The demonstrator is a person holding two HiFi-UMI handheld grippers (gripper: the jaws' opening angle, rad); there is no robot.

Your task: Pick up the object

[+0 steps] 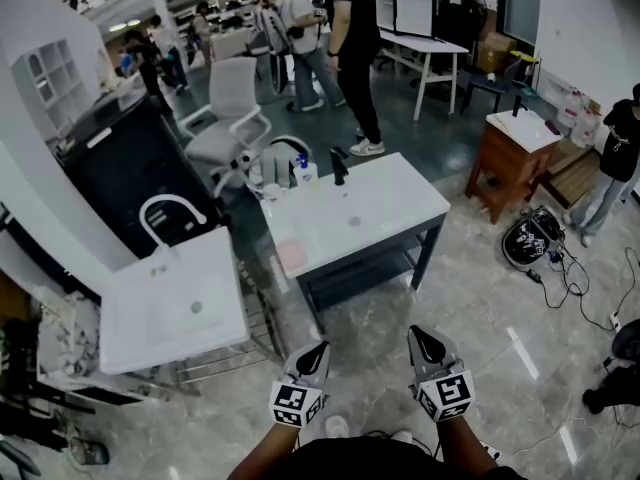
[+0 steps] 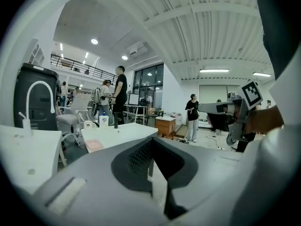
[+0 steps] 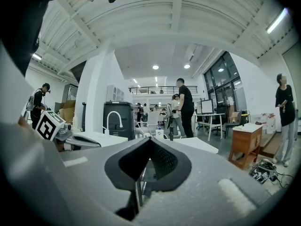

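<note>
Left gripper (image 1: 318, 349) jaws pressed together, nothing between them. Right gripper (image 1: 421, 336) the same, closed and empty. Both hang over the floor just short of the white sink table (image 1: 385, 233). Only a drain shows in its basin (image 1: 375, 203). Pink pad (image 1: 292, 256) lies on the table's near left corner; bottle (image 1: 303, 172) and cup (image 2: 88, 125) stand at its far left. Can't tell which one the task means. Left gripper view catches pad, bottle, cup and the right gripper. Right gripper view shows the left gripper at its left edge, but not the pad.
</note>
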